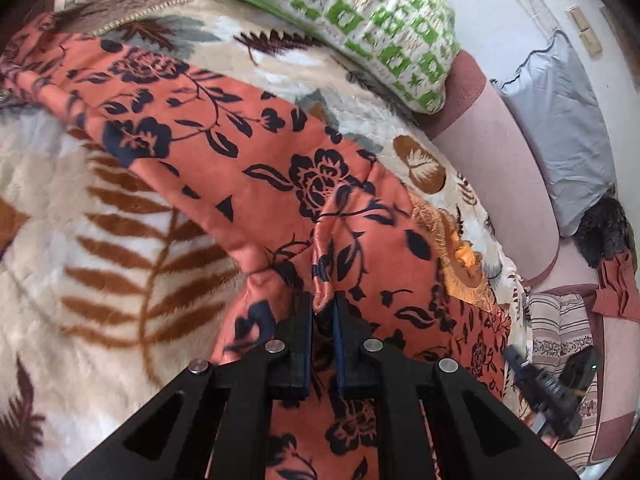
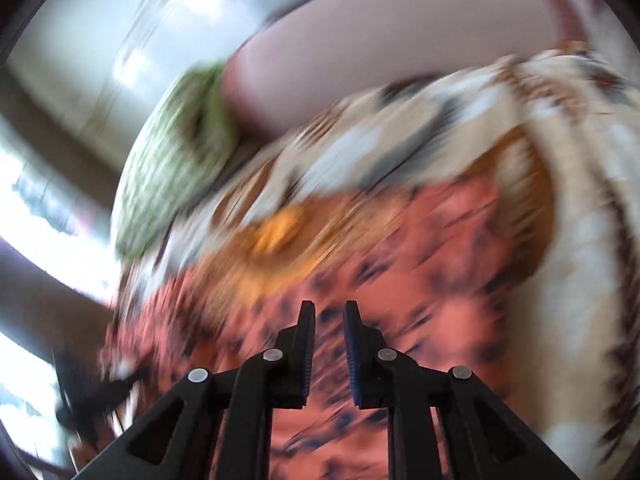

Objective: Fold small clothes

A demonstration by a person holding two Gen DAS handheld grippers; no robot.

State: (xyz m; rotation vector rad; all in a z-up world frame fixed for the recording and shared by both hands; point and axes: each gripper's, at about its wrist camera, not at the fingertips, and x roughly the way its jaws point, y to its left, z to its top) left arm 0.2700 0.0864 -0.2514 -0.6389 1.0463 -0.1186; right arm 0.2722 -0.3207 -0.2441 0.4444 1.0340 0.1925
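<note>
An orange garment with a dark blue flower print point(image 1: 240, 152) lies spread across a leaf-patterned blanket point(image 1: 80, 208). My left gripper point(image 1: 323, 300) is shut on a raised fold of this garment, and the cloth bunches up between its pads. In the right wrist view, which is heavily blurred, the same garment point(image 2: 440, 248) lies under my right gripper point(image 2: 329, 308). Its jaws stand a narrow gap apart with nothing pinched between them. The right gripper point(image 1: 516, 360) also shows at the lower right of the left wrist view, beside the garment's edge.
A green and white pillow point(image 1: 360, 12) lies at the back of the bed. A grey pillow point(image 1: 560, 128) and a dark furry thing point(image 1: 604, 228) sit on the pink bed surround point(image 1: 500, 168). A striped cloth point(image 1: 560, 332) and a rust-coloured cloth point(image 1: 620, 284) lie at the right.
</note>
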